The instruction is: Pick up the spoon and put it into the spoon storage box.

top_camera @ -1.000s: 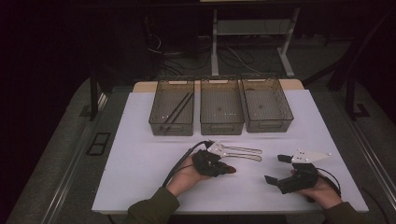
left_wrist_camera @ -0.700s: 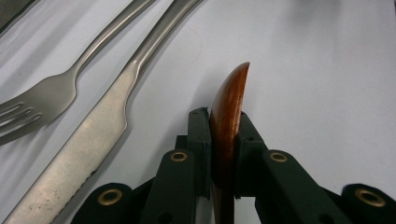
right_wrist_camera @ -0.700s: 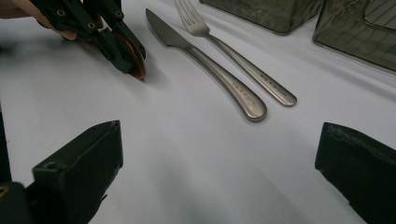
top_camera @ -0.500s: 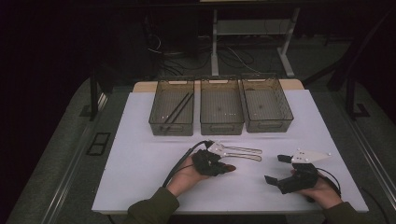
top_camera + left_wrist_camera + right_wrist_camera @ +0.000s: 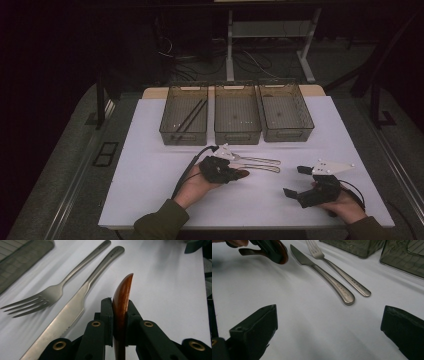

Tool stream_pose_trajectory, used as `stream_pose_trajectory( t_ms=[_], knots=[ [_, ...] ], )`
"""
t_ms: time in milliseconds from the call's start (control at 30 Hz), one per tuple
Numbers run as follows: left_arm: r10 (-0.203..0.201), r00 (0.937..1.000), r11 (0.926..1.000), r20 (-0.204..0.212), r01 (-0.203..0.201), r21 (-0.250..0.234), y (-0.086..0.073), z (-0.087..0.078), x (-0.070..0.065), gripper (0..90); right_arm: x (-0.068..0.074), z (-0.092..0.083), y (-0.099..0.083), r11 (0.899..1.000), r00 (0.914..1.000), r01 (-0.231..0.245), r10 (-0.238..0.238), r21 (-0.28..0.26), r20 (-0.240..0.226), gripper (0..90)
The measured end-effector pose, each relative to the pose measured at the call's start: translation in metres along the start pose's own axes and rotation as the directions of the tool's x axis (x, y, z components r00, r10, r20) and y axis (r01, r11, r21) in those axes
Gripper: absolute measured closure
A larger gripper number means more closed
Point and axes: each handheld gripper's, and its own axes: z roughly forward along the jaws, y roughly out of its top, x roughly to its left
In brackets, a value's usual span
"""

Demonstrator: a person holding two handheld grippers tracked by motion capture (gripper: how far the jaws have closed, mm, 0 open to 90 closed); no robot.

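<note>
The left gripper [image 5: 119, 315] is clamped on a wooden spoon [image 5: 121, 300], just right of the knife [image 5: 72, 315] and fork [image 5: 45, 296]. The right gripper [image 5: 329, 337] rests with jaws apart, holding nothing.

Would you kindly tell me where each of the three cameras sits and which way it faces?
High view: above the person's side of the table, looking forward and down at three trays; forearms, both hands and both grippers show.
Left gripper view: rides on the left gripper, looking along its jaws, shut on a wooden utensil, beside a knife and fork.
Right gripper view: rides on the right gripper, jaws open, facing knife, fork and the left hand.
All three views share the knife and fork.
</note>
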Motion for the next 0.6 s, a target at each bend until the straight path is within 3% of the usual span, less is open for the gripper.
stream_pose_trajectory(
  t_ms=[600],
  knots=[
    [-0.074, 0.9968, 0.9945, -0.031, 0.071, -0.076, 0.004, -0.019, 0.016, 80.5, 0.000, 0.000, 0.000, 1.000, 1.0000, -0.004, 0.004, 0.000, -0.001, 0.4]
  ],
)
